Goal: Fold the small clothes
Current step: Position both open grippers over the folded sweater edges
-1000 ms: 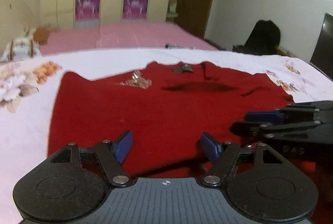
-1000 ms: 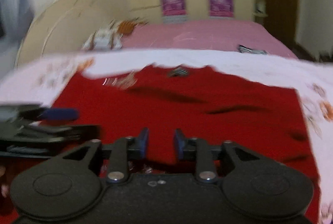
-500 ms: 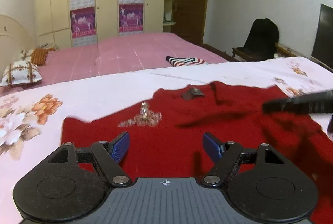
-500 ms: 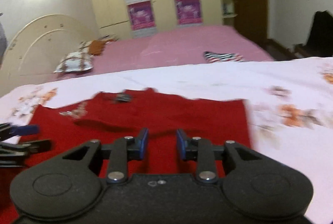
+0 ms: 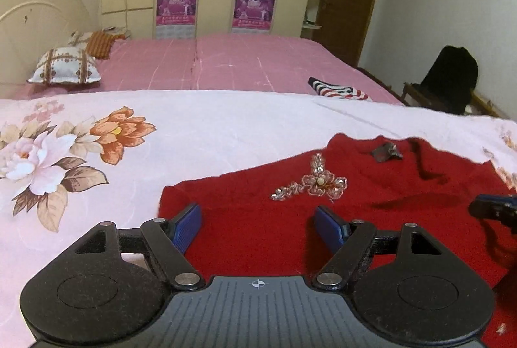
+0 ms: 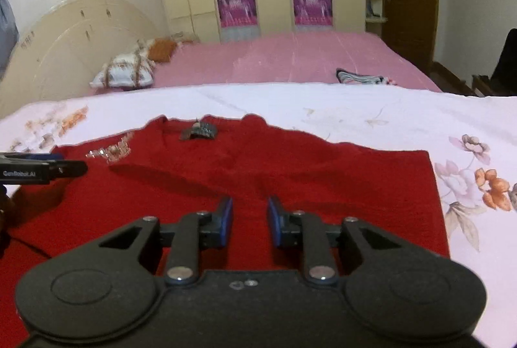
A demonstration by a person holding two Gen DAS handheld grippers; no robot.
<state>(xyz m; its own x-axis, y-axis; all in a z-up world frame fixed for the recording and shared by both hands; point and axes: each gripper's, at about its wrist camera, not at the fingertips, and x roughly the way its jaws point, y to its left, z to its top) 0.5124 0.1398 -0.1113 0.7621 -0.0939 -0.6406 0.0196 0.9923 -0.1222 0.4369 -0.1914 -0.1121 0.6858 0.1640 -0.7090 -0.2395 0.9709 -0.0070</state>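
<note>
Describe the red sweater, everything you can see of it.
The red sweater lies flat and spread out, front up, on the floral sheet. It looks like fuzzy knit, with a V-neck showing a grey label and a beaded flower applique on the chest. Neither gripper holds it; both jaws are empty.

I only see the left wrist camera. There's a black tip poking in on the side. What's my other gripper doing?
Observer: The right gripper is over the middle of the sweater, fingers a little apart, nothing between them.
Operator: What does the sweater's right side look like?
Observer: Flat, with a straight edge against the sheet.
Operator: Where's my left gripper from over there?
Observer: The left gripper pokes in over the sweater's left edge, close to the beaded flower.
</note>
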